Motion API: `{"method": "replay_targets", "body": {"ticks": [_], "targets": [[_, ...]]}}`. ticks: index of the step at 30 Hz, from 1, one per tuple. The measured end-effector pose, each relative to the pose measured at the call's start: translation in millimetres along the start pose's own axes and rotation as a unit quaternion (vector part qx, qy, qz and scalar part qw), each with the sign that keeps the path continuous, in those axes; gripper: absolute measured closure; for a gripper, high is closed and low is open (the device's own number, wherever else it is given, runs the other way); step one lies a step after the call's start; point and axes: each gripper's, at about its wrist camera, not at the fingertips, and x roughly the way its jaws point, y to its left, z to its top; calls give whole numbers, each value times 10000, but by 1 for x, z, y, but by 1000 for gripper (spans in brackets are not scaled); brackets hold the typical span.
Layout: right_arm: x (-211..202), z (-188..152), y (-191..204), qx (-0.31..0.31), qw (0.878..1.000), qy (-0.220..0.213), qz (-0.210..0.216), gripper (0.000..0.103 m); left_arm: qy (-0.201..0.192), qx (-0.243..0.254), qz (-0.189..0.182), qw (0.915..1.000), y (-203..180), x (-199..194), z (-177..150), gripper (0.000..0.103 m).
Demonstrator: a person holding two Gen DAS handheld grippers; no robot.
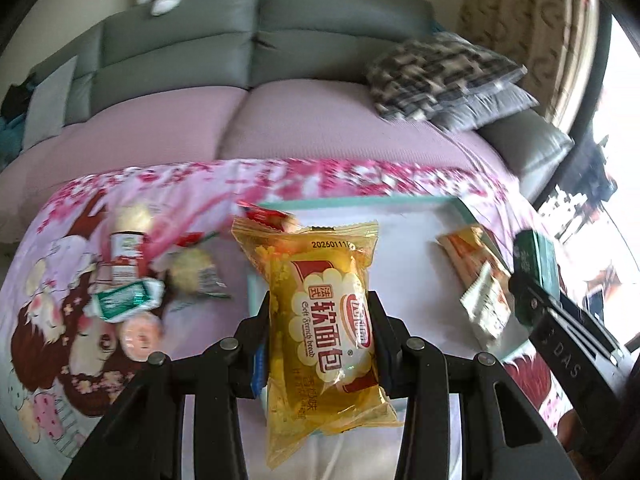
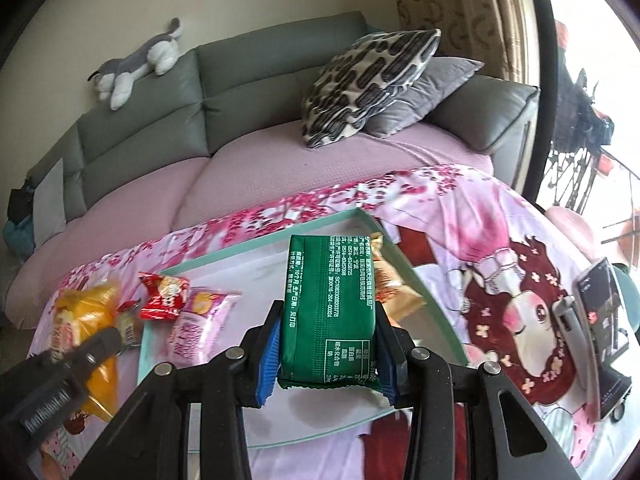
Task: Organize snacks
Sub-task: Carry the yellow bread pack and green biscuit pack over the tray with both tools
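Note:
My left gripper (image 1: 320,312) is shut on a yellow soft-bread packet (image 1: 320,320), held upright above the near edge of a white tray with a teal rim (image 1: 360,199). My right gripper (image 2: 329,320) is shut on a green snack packet (image 2: 330,308) over the same tray (image 2: 264,245). In the tray lie a red packet (image 2: 164,294), a pink packet (image 2: 200,320) and orange packets (image 1: 476,272). The right gripper with the green packet (image 1: 534,268) shows at the right edge of the left wrist view. The left gripper (image 2: 100,344) with the yellow packet (image 2: 86,320) shows at the lower left of the right wrist view.
Loose snacks lie left of the tray on the pink cartoon cloth (image 1: 72,320): a green-white packet (image 1: 124,298), a red-labelled packet (image 1: 124,256), a round pastry (image 1: 192,270). A phone on a stand (image 2: 604,320) sits at the right. Behind is a grey sofa (image 2: 248,80) with cushions (image 2: 368,88).

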Motion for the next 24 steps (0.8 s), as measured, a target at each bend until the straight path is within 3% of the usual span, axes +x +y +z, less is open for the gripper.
{"method": "replay_targets", "body": {"ticks": [17,24], "targets": [[11,-5,-2,6,9998,191,57,60,759,390,-18,9964,-26,49,-20,60],[22,-9,2,-42,9992,380,116,60,863,481,1,9951,-30,59,-24,60]]}}
